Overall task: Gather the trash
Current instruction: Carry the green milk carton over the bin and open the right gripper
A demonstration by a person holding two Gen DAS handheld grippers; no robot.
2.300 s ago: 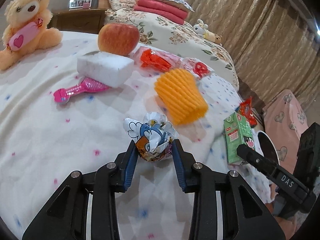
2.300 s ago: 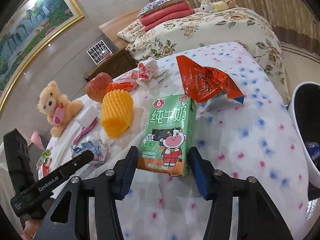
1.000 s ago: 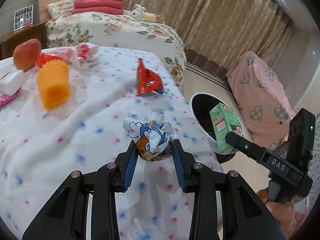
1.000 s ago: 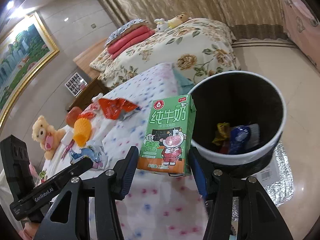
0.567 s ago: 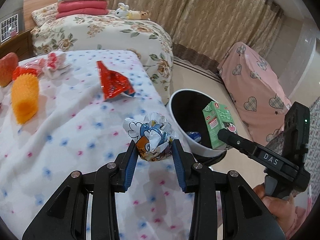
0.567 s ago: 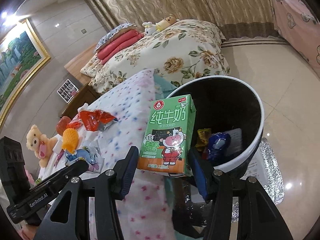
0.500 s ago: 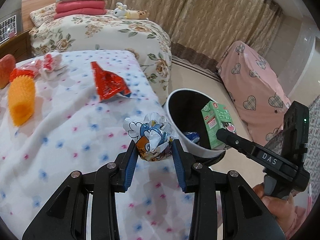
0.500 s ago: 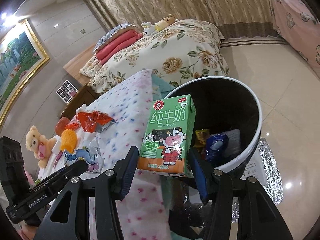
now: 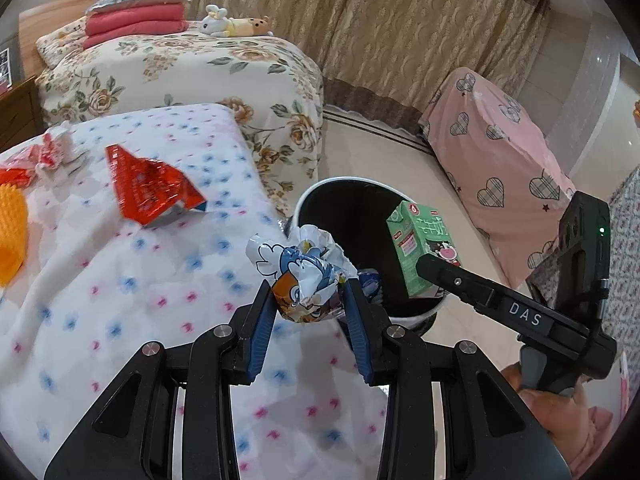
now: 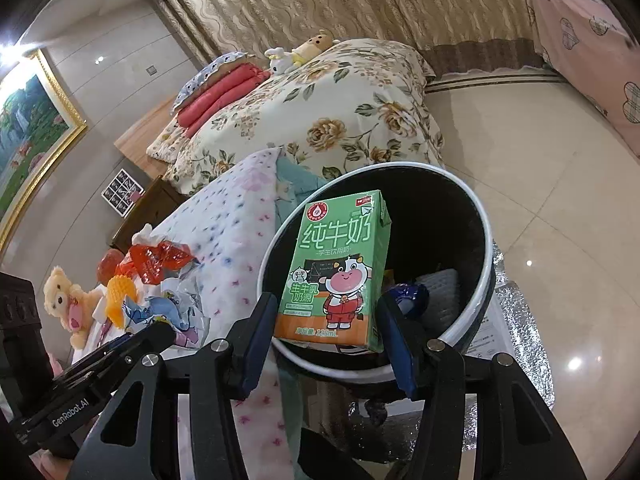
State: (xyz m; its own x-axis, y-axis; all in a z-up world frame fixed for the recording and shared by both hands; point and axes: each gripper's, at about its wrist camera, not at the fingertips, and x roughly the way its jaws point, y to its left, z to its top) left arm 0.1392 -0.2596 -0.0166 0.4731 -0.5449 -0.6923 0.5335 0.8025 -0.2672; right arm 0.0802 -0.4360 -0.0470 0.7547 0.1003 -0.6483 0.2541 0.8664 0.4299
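The right gripper clamps the green milk carton over the bin for release, while the left gripper clamps a crumpled wrapper nearby.

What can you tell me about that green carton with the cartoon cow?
The milk carton is a small green box of printed card, with a cartoon cow, Chinese lettering and an orange band at its base. It stands upright, clamped at its sides by the right gripper, in front of the open mouth of the black bin.
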